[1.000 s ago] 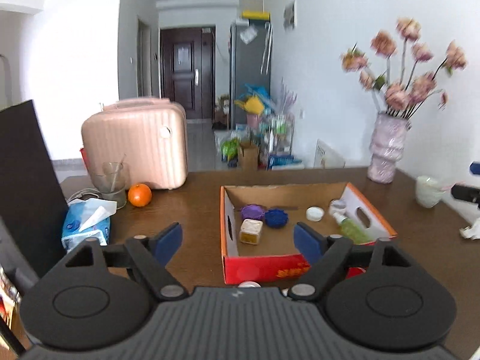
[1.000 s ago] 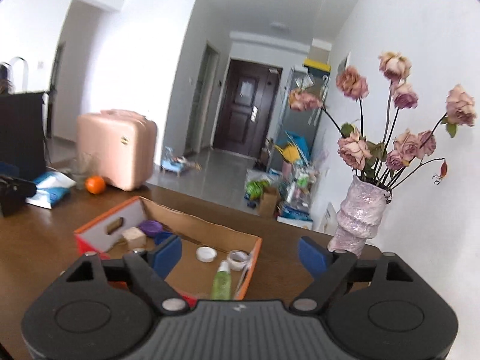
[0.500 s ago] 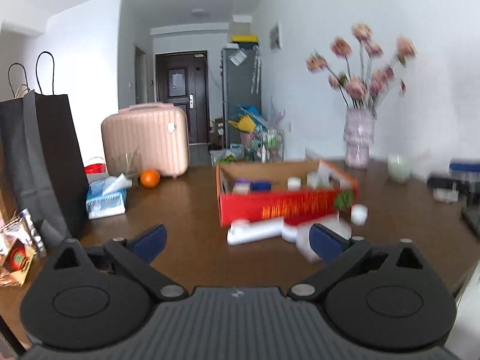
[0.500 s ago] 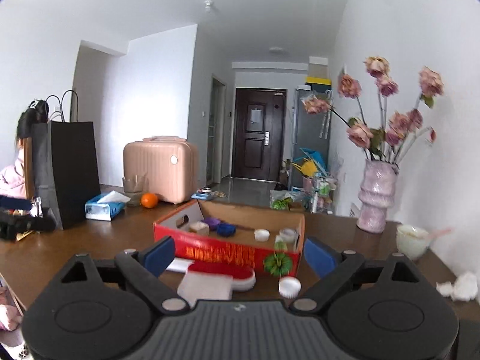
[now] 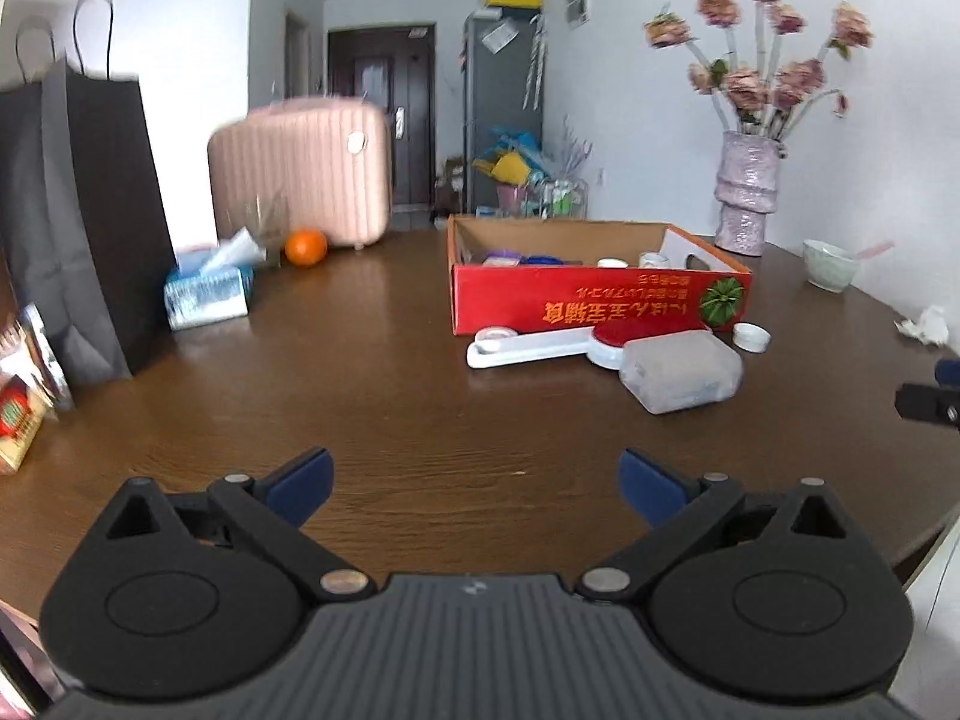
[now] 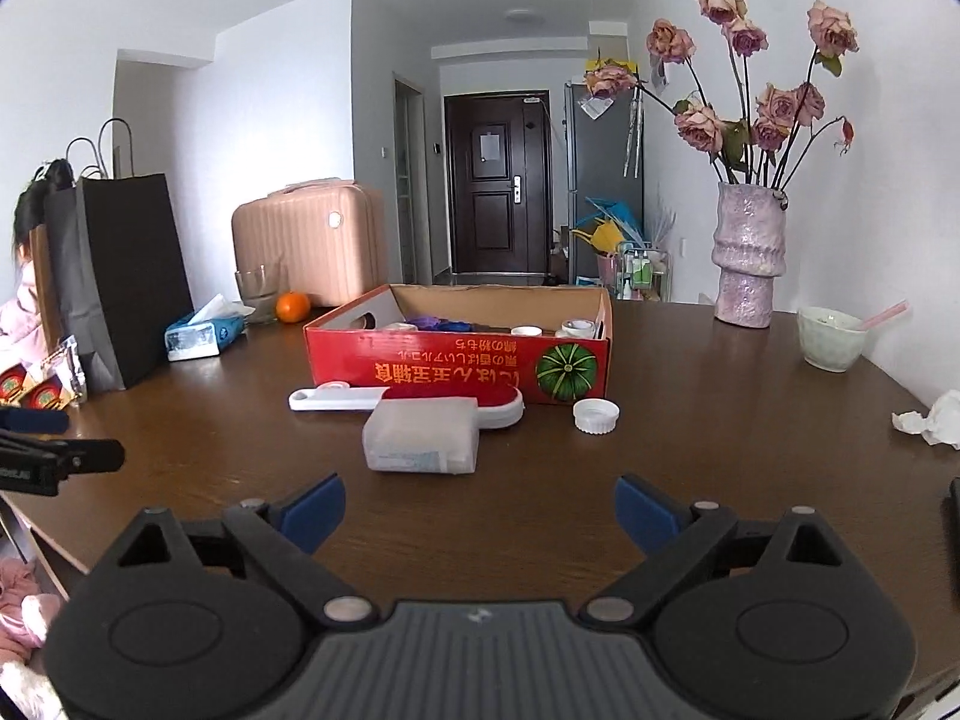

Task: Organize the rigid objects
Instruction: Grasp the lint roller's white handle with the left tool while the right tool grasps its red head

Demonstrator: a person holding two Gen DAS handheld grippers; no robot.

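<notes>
So here's where we are: both of our grippers hang low over the near edge of the brown surface (image 6: 690, 372), empty-handed; the left gripper (image 5: 474, 477) has its jaws spread as wide as they go with only bare wood between them, and the right gripper (image 6: 479, 507) is nearly as wide and its jaws are opening a touch more, nothing between them either. The red cardboard box (image 6: 462, 369) sits mid-surface and already has a few lids and small jars in it, so we reckon that's the collecting spot; three things lie outside, just in front of its long red wall: a translucent plastic case (image 6: 420, 435), a white tool with a red oval head (image 6: 408, 399) touching the case from behind, and a white cap (image 6: 595, 416) near the box's pumpkin corner. Wide jaws make sense to us, since the case looks bulky. View-wise: the right wrist camera looks almost straight at the case, and catches a person's dark hair and pink sleeve behind the black paper bag (image 6: 120, 276); the left wrist camera puts the case off to the right, shows more of the bag and snack packets (image 5: 24, 396), and is blurry around the pink suitcase (image 5: 300, 174); each view catches the tip of the other gripper at its edge.
</notes>
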